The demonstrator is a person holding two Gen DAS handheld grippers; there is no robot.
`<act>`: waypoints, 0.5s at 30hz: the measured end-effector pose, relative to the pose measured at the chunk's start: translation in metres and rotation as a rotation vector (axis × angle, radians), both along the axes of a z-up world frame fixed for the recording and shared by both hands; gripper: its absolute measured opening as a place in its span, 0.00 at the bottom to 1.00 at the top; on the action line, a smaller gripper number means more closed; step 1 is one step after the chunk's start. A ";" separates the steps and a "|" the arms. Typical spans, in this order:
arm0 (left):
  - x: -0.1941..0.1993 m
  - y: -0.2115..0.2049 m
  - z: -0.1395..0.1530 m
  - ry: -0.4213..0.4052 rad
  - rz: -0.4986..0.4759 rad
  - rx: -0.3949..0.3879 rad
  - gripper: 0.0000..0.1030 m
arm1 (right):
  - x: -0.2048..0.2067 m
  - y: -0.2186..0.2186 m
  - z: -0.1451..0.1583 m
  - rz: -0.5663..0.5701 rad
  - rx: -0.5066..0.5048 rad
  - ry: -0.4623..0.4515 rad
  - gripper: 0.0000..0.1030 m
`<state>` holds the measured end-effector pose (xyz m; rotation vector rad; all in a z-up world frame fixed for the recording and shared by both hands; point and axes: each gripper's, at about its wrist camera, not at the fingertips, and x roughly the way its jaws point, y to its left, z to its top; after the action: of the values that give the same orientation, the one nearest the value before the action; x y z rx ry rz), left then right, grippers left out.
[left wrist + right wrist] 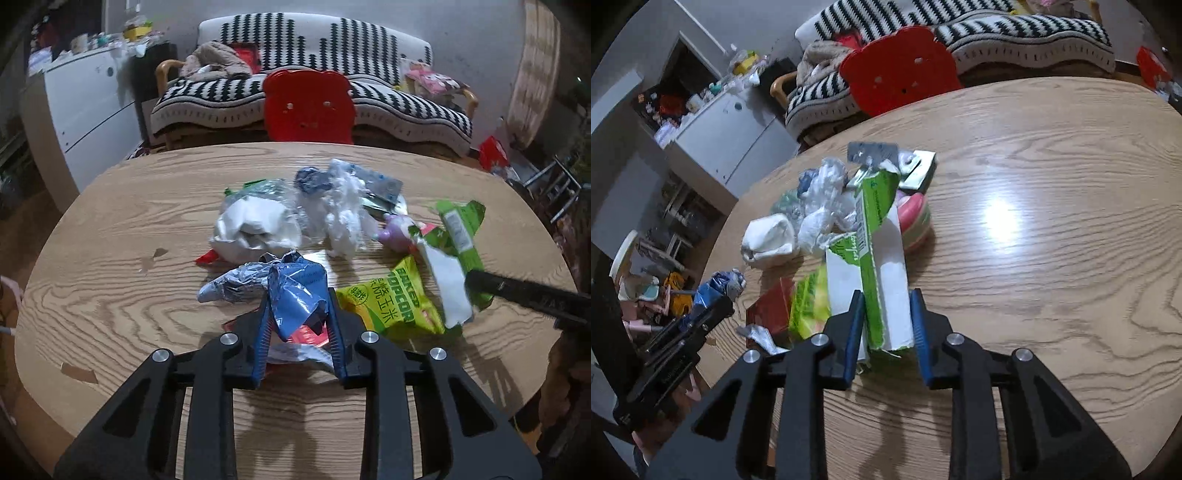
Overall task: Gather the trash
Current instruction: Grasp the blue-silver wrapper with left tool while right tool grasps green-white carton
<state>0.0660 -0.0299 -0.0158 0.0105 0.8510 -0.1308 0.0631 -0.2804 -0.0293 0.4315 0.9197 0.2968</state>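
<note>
My left gripper [298, 295] is shut on a crumpled blue and silver foil wrapper [291, 291], held just above the wooden table [129, 221]. My right gripper [886, 295] is shut on a green and white torn carton [882, 258], lifted over the table; the carton also shows in the left wrist view [454, 251]. Loose trash lies on the table: a yellow-green popcorn bag [391, 299], a white crumpled bag [255, 221], clear plastic film [343, 210], a red wrapper [768, 310] and a pink-purple item [397, 230].
A red bear-shaped chair back [308, 107] stands at the table's far edge. A striped sofa [369, 66] and a white cabinet [85, 107] are behind. A foil blister pack [873, 151] lies at the far end of the pile.
</note>
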 end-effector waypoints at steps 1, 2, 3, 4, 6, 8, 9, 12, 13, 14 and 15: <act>-0.001 -0.004 0.003 -0.009 -0.006 0.003 0.26 | -0.005 -0.005 0.008 -0.008 0.010 -0.046 0.25; -0.002 -0.005 0.005 -0.016 -0.009 0.003 0.26 | -0.009 -0.007 0.013 -0.014 0.008 -0.071 0.25; -0.003 -0.008 0.008 -0.025 -0.012 0.001 0.26 | -0.013 -0.010 0.018 -0.024 0.002 -0.093 0.25; -0.005 -0.011 0.010 -0.031 -0.020 -0.002 0.26 | -0.014 -0.013 0.021 -0.024 0.014 -0.103 0.25; -0.007 -0.016 0.013 -0.041 -0.037 -0.005 0.26 | -0.016 -0.020 0.019 -0.016 0.056 -0.078 0.25; -0.010 -0.022 0.014 -0.051 -0.049 0.008 0.26 | -0.019 -0.023 0.017 -0.006 0.055 -0.067 0.25; -0.011 -0.026 0.014 -0.049 -0.055 0.008 0.26 | -0.020 -0.023 0.015 -0.001 0.019 -0.060 0.25; -0.011 -0.036 0.012 -0.045 -0.073 0.001 0.26 | -0.019 -0.027 0.005 0.005 0.000 -0.007 0.25; -0.010 -0.038 0.012 -0.044 -0.075 0.003 0.26 | -0.021 -0.028 0.003 -0.008 -0.023 -0.018 0.25; -0.010 -0.042 0.010 -0.039 -0.080 0.003 0.26 | -0.021 -0.031 0.000 -0.006 -0.004 -0.012 0.25; -0.009 -0.045 0.009 -0.032 -0.087 -0.001 0.26 | -0.020 -0.034 -0.005 -0.010 0.002 0.021 0.25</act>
<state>0.0566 -0.0748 -0.0069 0.0485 0.8190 -0.2125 0.0433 -0.3140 -0.0346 0.4423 0.9375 0.2844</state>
